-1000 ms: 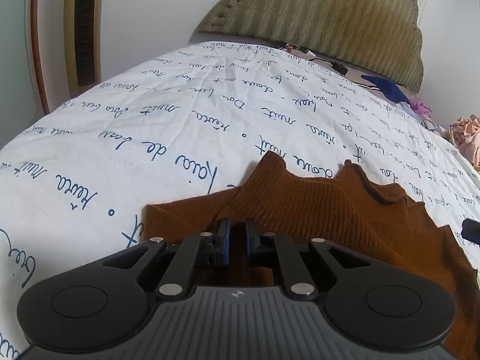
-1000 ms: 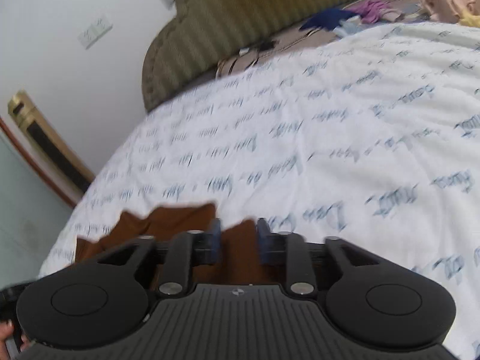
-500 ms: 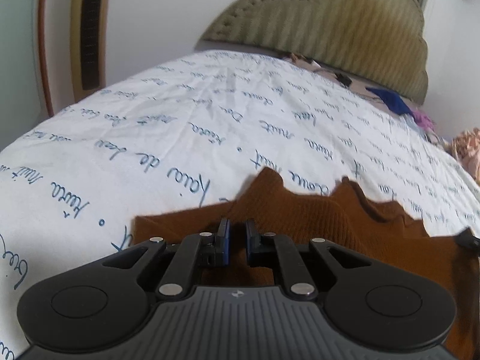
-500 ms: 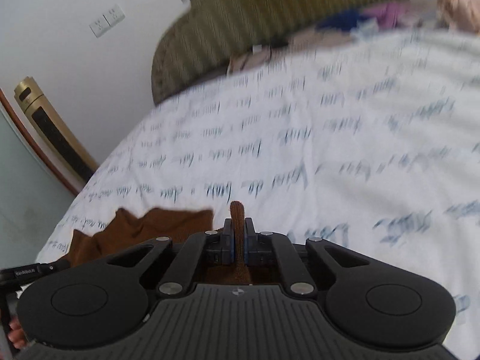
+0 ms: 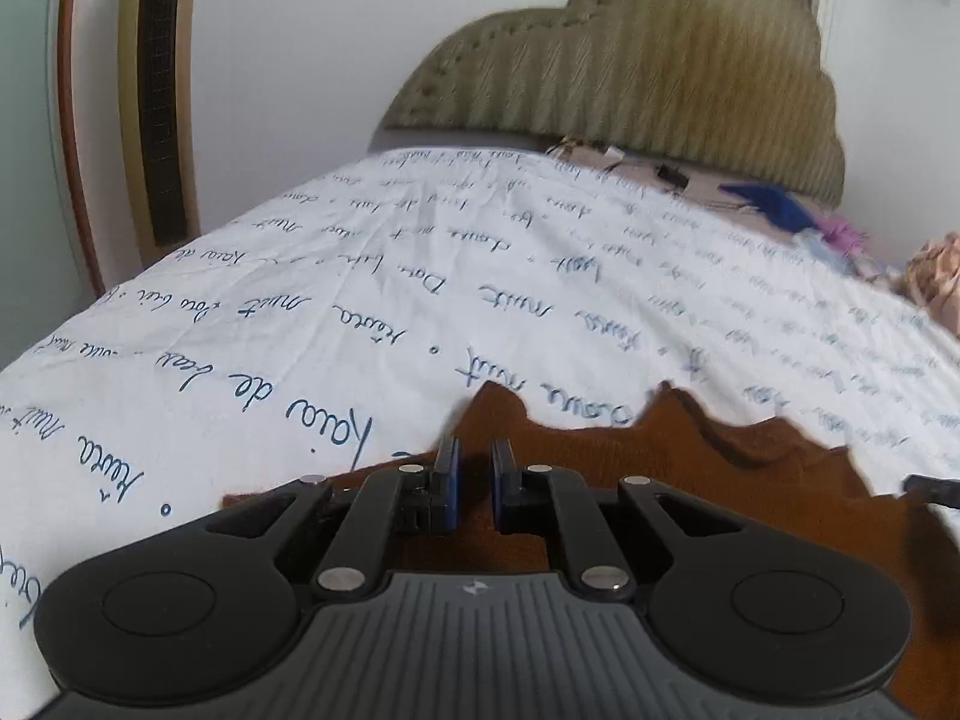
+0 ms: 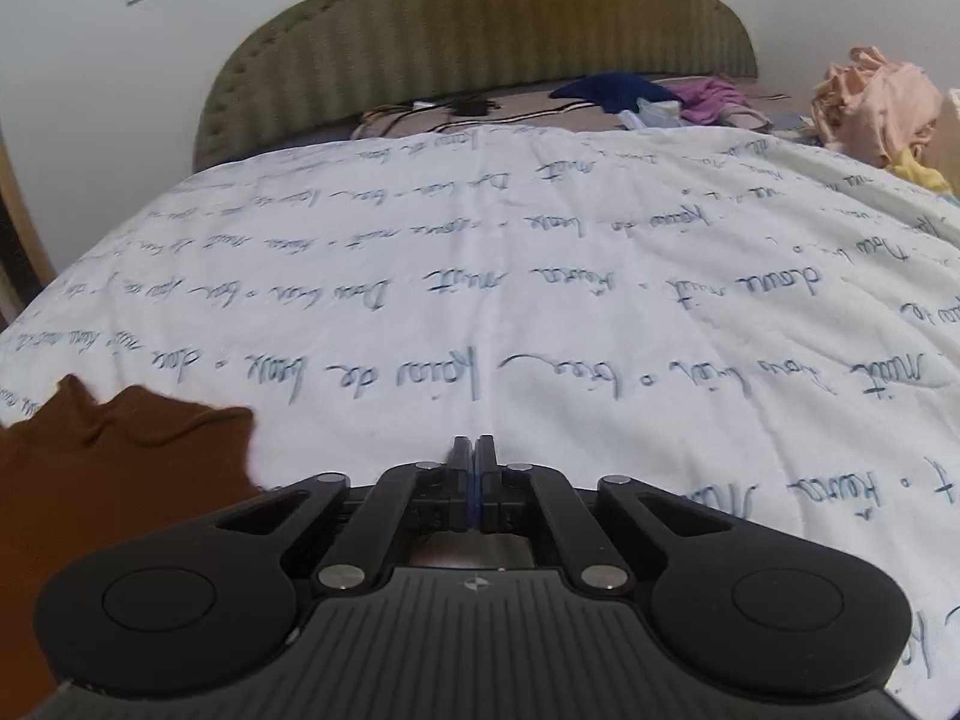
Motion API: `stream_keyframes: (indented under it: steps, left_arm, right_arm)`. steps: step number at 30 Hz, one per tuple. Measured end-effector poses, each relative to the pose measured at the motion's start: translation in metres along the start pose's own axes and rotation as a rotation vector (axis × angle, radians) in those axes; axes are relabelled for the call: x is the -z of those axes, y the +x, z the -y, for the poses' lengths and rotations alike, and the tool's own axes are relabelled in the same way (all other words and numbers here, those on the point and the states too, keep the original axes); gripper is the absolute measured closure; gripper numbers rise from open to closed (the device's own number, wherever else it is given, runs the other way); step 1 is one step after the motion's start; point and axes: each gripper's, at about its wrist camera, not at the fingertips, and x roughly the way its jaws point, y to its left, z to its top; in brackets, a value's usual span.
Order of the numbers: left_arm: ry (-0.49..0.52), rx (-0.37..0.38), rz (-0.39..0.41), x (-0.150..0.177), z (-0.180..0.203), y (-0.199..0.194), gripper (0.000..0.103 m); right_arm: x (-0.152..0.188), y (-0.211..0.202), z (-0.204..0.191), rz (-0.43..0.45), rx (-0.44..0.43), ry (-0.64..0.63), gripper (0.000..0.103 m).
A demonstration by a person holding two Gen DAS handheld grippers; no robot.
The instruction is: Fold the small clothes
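Note:
A small brown knit garment [image 5: 708, 468] lies flat on the white bedcover with blue script [image 5: 420, 300]. My left gripper [image 5: 474, 468] hovers over its left part with the jaws a narrow gap apart, holding nothing. In the right wrist view the garment [image 6: 108, 462] lies at the lower left. My right gripper [image 6: 474, 462] is to its right over bare bedcover [image 6: 540, 276]. Its jaws are shut together with no cloth visible between them.
An olive padded headboard [image 6: 480, 30] stands at the far end of the bed. Blue and purple clothes [image 6: 660, 96] and a peach pile [image 6: 876, 102] lie at the far right. A dark cable [image 6: 456, 108] lies by the headboard. A gold-framed panel [image 5: 156, 108] stands at the left.
My right gripper closed on a brown fold, then moved right off the garment and now shows no cloth in it. My left gripper stayed over the garment, its jaws a little wider apart.

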Motion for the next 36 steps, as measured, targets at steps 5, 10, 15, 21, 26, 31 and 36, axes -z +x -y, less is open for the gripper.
stream_keyframes:
  steps: [5,10,15,21,26,31,36]
  left_arm:
    - [-0.041,0.014,-0.017,0.011,-0.018,0.016,0.093]
    - [-0.088,0.071,-0.004,0.011,-0.020,-0.016,0.093]
    - [0.044,0.090,0.069,0.034,0.007,-0.055,0.093]
    - [0.100,0.047,0.031,0.057,0.008,-0.025,0.093]
    - [0.064,0.077,0.042,0.054,-0.004,-0.016,0.093]
    - [0.053,0.079,-0.002,0.049,-0.001,-0.033,0.092]
    - [0.123,0.073,-0.007,0.060,0.002,-0.054,0.092]
  right_arm:
    - [0.002,-0.033,0.017,0.071,-0.058,0.105,0.090]
    - [0.017,-0.089,-0.001,0.024,-0.245,0.052,0.086]
    - [0.060,-0.117,-0.048,-0.061,-0.366,-0.018,0.085]
    - [0.085,-0.098,-0.046,-0.055,-0.273,0.016,0.097]
    - [0.088,-0.089,0.006,-0.037,-0.330,0.187,0.103]
    - [0.093,-0.109,0.025,-0.016,-0.408,0.328,0.093]
    - [0.105,-0.150,0.006,0.007,-0.377,0.196,0.060]
